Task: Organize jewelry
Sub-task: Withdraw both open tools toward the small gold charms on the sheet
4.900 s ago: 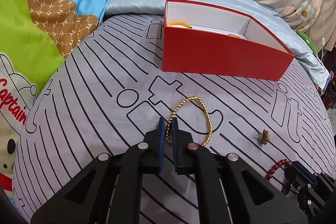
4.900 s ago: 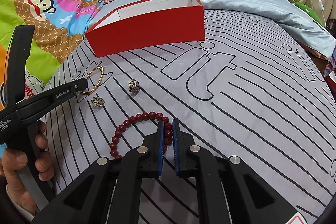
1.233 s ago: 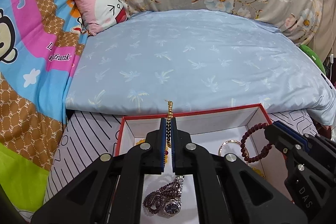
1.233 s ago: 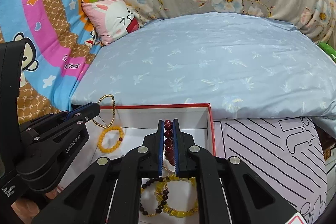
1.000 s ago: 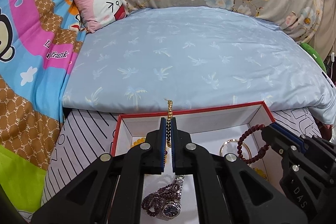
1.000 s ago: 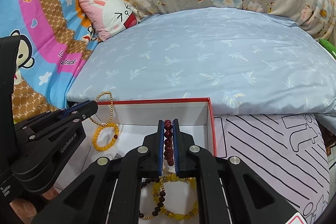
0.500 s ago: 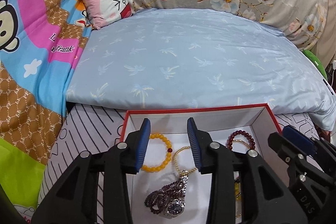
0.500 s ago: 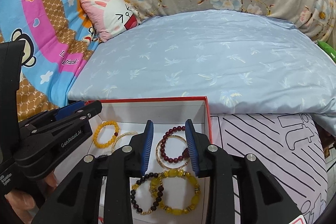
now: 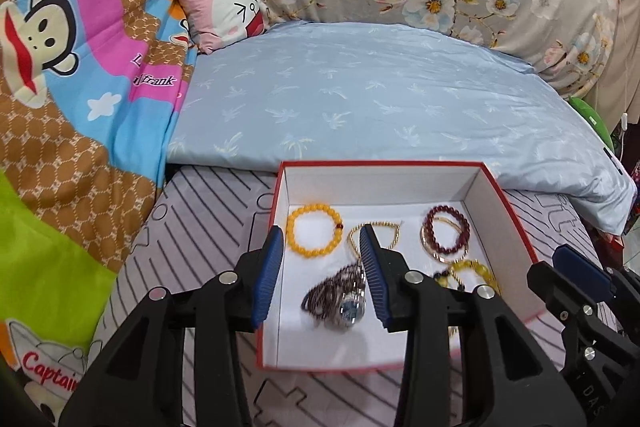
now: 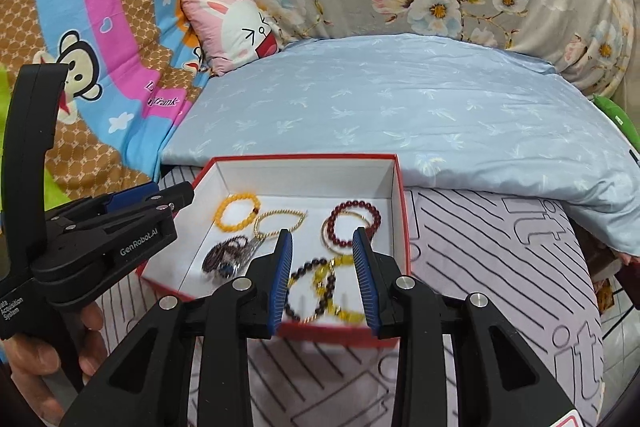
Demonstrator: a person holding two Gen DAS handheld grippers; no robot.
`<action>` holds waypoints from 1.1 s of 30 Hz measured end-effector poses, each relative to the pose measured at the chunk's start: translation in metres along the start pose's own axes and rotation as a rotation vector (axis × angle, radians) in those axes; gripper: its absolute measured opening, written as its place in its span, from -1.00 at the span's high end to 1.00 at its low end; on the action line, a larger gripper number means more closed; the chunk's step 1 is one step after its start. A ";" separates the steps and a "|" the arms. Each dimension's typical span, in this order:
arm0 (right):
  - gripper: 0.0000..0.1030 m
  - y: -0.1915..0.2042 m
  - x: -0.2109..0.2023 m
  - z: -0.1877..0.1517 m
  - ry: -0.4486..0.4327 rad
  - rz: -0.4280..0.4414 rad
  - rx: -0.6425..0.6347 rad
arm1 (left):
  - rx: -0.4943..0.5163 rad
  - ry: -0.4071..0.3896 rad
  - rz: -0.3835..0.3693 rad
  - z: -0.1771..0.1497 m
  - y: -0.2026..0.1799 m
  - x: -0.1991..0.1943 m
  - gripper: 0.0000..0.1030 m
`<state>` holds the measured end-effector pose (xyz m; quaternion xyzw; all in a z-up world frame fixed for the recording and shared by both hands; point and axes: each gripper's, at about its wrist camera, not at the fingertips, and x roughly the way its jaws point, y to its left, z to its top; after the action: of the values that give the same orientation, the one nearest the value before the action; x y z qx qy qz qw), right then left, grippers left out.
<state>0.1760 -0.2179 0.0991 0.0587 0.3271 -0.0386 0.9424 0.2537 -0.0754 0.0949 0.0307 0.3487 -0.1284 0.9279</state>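
My left claw (image 9: 322,275) is spreading its jaws with nothing pinched between them, and my right claw (image 10: 322,275) is let go and empty too, both hanging low in the frame over the red box (image 9: 516,227) on the striped bed sheet (image 9: 192,227). Inside the box: yellow bead bracelet (image 9: 314,235) upper left, gold chain bracelet (image 9: 376,231) middle, dark red bead bracelet (image 9: 446,231) upper right, and a watch (image 9: 352,309) lower down.

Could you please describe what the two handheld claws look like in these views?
Both the left claw and the right claw are matte black plastic with triangular cut-outs, silver screw heads, and ribbed blue pads on the fingers. The left one's side bears white "GenRobot.AI" lettering.
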 end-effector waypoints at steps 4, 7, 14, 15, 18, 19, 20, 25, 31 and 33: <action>0.39 0.006 -0.020 -0.026 0.030 0.019 -0.006 | 0.000 -0.001 0.002 -0.020 0.005 -0.023 0.12; 0.39 0.009 -0.030 -0.047 0.051 0.014 -0.013 | -0.004 0.016 0.007 -0.040 0.012 -0.035 0.12; 0.39 0.011 -0.040 -0.098 0.130 0.034 0.027 | -0.034 0.078 0.017 -0.088 0.024 -0.050 0.12; 0.39 0.011 -0.040 -0.104 0.140 0.037 0.030 | -0.038 0.088 0.016 -0.095 0.024 -0.051 0.12; 0.39 0.012 -0.040 -0.121 0.164 0.032 0.039 | -0.030 0.115 0.016 -0.116 0.020 -0.053 0.12; 0.39 0.012 -0.040 -0.125 0.170 0.035 0.046 | -0.023 0.121 0.019 -0.122 0.017 -0.053 0.12; 0.39 0.012 -0.039 -0.128 0.176 0.040 0.054 | -0.013 0.128 0.020 -0.129 0.014 -0.054 0.12; 0.39 0.011 -0.041 -0.140 0.188 0.039 0.076 | -0.013 0.157 -0.007 -0.147 0.004 -0.058 0.12; 0.39 0.010 -0.044 -0.148 0.193 0.037 0.087 | 0.018 0.141 -0.010 -0.154 -0.010 -0.064 0.12; 0.39 0.011 -0.044 -0.150 0.193 0.037 0.088 | 0.029 0.139 -0.007 -0.156 -0.014 -0.064 0.12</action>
<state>0.0513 -0.1853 0.0107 0.1095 0.4132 -0.0298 0.9035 0.1042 -0.0518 0.0194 0.0516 0.4106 -0.1344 0.9004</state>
